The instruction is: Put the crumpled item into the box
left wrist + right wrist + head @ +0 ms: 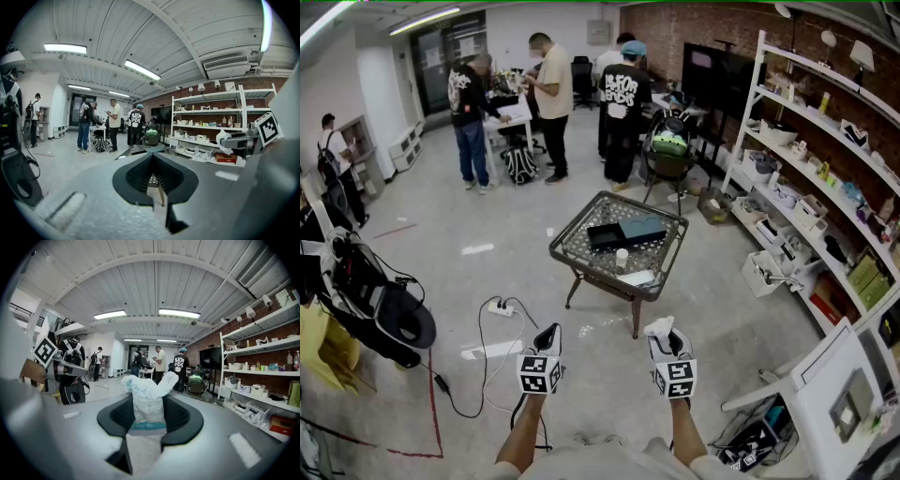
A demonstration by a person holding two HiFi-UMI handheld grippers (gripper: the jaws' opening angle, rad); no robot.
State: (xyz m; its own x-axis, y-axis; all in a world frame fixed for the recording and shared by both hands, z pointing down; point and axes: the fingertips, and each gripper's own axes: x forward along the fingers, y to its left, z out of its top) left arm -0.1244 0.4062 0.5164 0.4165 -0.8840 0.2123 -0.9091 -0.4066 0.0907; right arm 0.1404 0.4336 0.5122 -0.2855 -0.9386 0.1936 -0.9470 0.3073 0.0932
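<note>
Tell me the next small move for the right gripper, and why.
Probably carry the right gripper forward toward the table: its jaws pinch the crumpled white bag, while the dark box sits on the table well ahead.

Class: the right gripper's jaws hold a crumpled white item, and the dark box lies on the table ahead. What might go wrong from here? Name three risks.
1. Much of the crumpled item sticks out past the right gripper's jaws, so it may slip free.
2. A white cup stands near the box on the table; it may get knocked over.
3. A power strip and cable lie on the floor: a trip hazard.
</note>
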